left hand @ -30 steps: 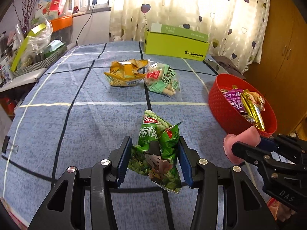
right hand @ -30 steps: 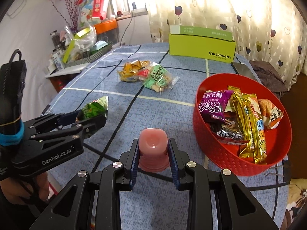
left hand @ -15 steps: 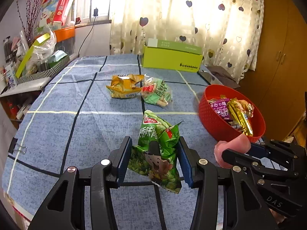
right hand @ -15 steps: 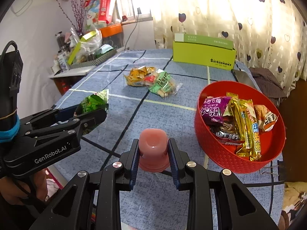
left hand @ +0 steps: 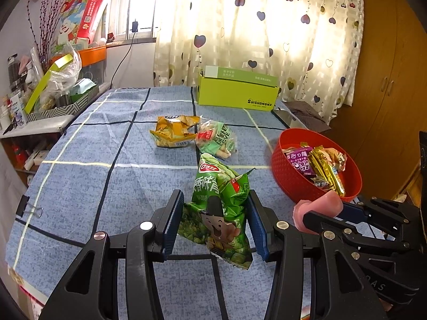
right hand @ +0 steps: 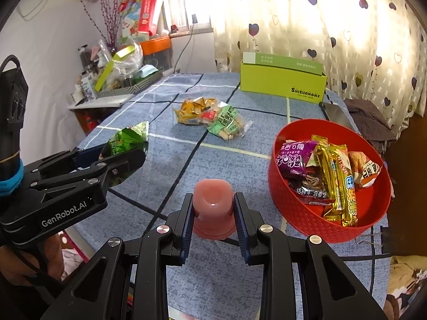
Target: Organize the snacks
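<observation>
My left gripper (left hand: 214, 225) is shut on a green snack bag (left hand: 218, 208), held above the blue cloth; the same green snack bag (right hand: 128, 140) shows at the left of the right wrist view. A pink jelly cup (right hand: 213, 208) sits clamped in my right gripper (right hand: 213, 221), left of the red basket (right hand: 299, 210). That red basket (left hand: 288, 184) holds several wrapped snacks. A yellow packet (left hand: 173, 133) and a clear green-labelled packet (left hand: 217, 140) lie together mid-table. The pink jelly cup (left hand: 317, 208) appears at the lower right of the left wrist view.
A lime-green cardboard box (left hand: 237, 90) stands at the table's far edge before a heart-print curtain. A cluttered side shelf (left hand: 50, 98) lies to the left. A phone (right hand: 337, 114) and dark cloth rest behind the basket. Binder clips (left hand: 29, 209) grip the cloth's edges.
The left gripper has risen with the green bag, so the table and basket look farther below. The right gripper has stayed about where it was with the pink cup.
</observation>
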Demonstrator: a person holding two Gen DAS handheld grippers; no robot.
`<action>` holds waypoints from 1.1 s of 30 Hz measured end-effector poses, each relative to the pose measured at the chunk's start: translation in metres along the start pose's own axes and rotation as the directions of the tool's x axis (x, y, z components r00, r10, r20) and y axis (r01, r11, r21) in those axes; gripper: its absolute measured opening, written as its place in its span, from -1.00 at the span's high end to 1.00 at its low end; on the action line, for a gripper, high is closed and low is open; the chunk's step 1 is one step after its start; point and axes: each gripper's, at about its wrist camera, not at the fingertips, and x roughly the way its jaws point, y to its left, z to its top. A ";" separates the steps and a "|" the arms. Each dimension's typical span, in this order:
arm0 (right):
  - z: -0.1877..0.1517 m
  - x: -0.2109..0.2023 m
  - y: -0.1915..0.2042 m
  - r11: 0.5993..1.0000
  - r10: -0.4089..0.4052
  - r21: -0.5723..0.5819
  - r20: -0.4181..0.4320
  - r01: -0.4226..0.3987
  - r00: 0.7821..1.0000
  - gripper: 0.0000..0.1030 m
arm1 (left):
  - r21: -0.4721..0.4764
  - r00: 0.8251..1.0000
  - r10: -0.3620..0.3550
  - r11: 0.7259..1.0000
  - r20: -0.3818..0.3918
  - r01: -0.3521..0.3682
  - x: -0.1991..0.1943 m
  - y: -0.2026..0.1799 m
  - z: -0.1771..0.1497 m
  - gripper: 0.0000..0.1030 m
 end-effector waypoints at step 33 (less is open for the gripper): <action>0.004 -0.012 -0.053 0.995 -0.048 0.089 0.034 0.045 0.998 0.48 | 0.060 0.998 -0.056 0.997 -0.027 0.057 0.019 -0.041 0.016 0.06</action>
